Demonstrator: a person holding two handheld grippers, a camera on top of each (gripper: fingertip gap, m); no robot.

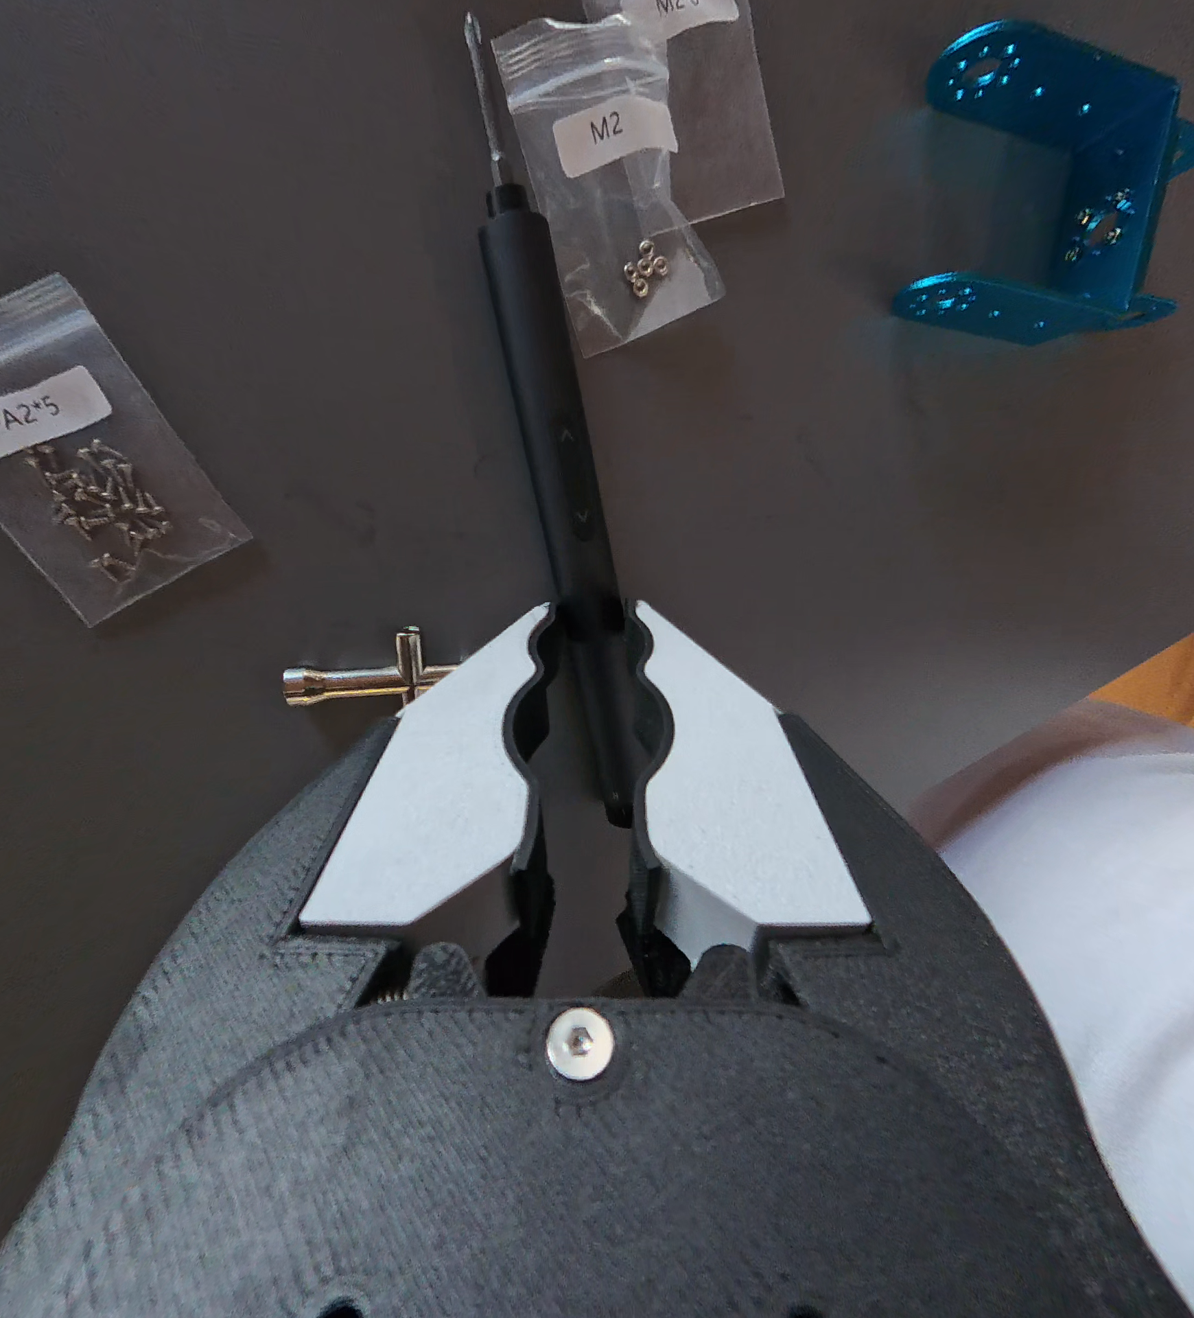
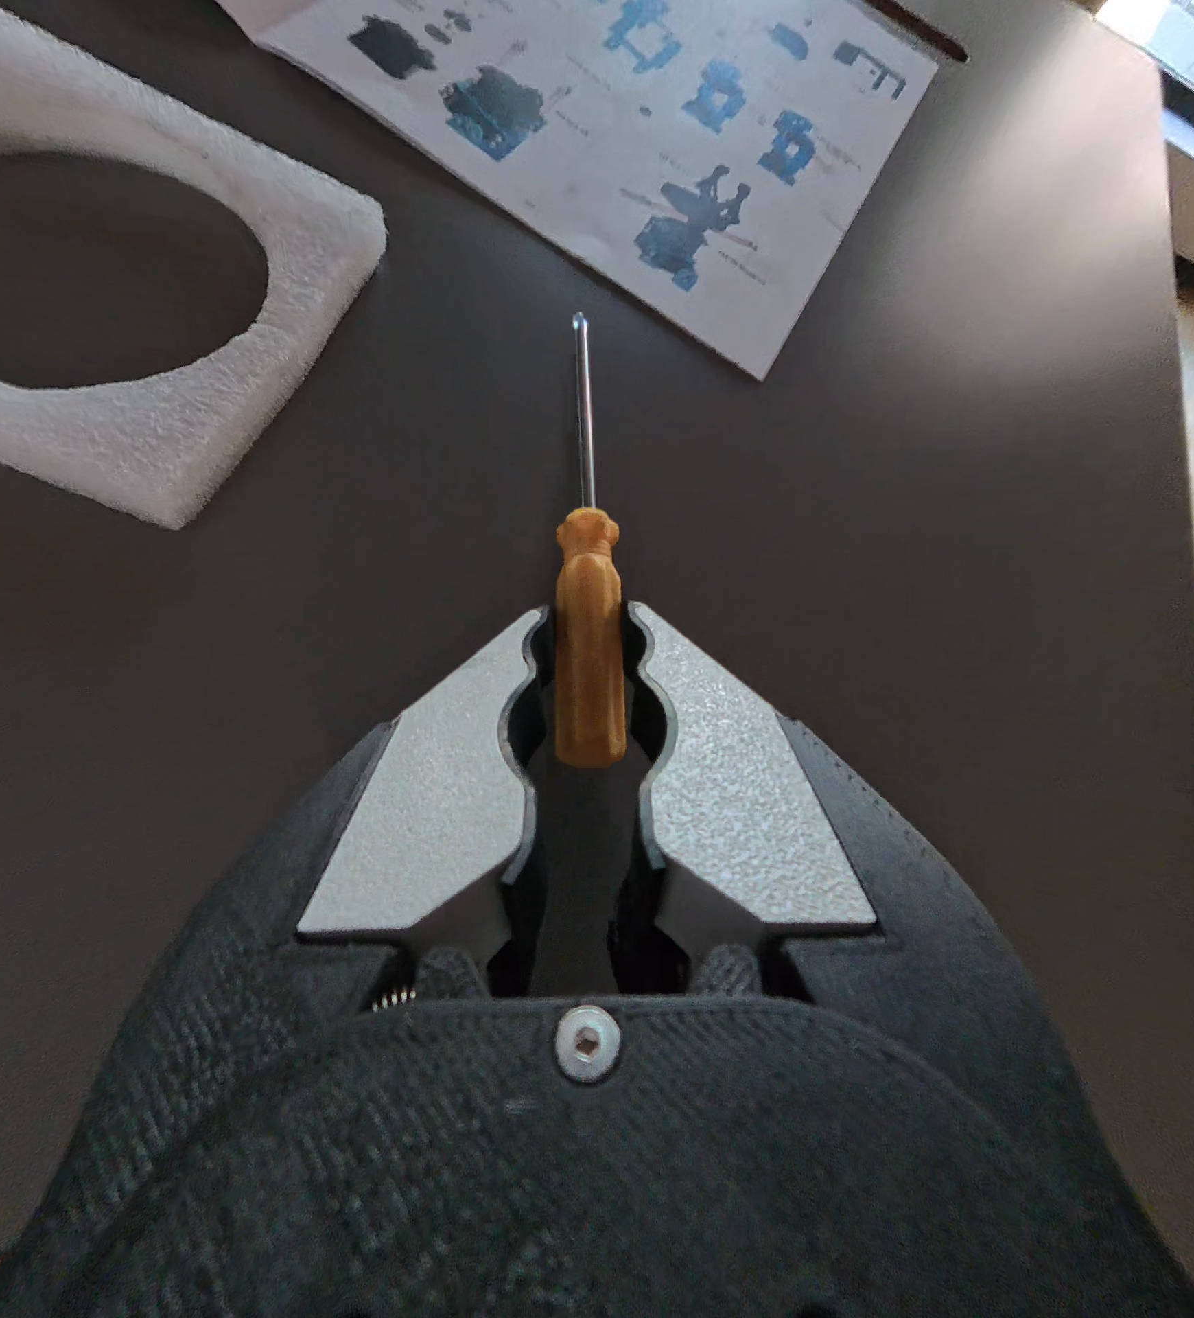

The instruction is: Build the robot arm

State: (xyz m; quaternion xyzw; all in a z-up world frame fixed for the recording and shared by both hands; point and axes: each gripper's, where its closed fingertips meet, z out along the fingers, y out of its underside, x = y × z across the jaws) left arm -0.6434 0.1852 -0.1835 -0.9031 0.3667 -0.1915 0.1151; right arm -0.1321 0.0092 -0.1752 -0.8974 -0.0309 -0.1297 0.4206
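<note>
In the left wrist view my left gripper (image 1: 588, 613) is shut on a black electric screwdriver (image 1: 541, 399), gripped near its rear end, its thin bit pointing away over the dark table. A clear bag of small nuts (image 1: 615, 214) lies just right of the shaft. In the right wrist view my right gripper (image 2: 588, 613) is shut on a small screwdriver with an amber handle (image 2: 588, 670). Its steel shaft (image 2: 585, 414) points forward towards a printed instruction sheet (image 2: 651, 142).
In the left wrist view lie a clear bag of screws (image 1: 81, 456), a silver cross wrench (image 1: 373, 677), a blue metal bracket (image 1: 1050, 192) and a person's white sleeve (image 1: 1114, 963). In the right wrist view a white foam piece with a cutout (image 2: 152, 399) lies left; the table edge (image 2: 1179, 499) runs right.
</note>
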